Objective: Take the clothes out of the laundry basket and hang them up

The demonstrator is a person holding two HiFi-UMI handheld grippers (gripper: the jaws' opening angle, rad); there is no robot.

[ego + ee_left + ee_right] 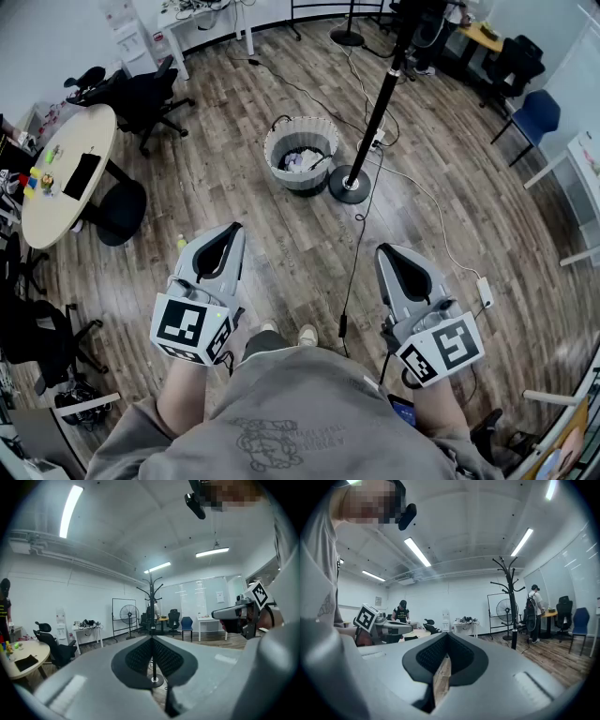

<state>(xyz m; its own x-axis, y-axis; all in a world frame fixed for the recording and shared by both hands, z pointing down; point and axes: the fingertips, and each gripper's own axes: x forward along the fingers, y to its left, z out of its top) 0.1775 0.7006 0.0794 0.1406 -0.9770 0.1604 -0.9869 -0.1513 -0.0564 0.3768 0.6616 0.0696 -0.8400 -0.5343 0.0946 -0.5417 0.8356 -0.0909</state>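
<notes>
Laundry basket (298, 180) just beside coat stand (350, 185)

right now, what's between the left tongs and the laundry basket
Only bare wood floor, as the head view shows: nothing lies between the left tongs and the laundry basket.

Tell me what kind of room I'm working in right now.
Most likely an open office or lab workspace: wheeled office chairs sit by a round table on wood flooring. The laundry basket beside a coat stand looks staged.
</notes>
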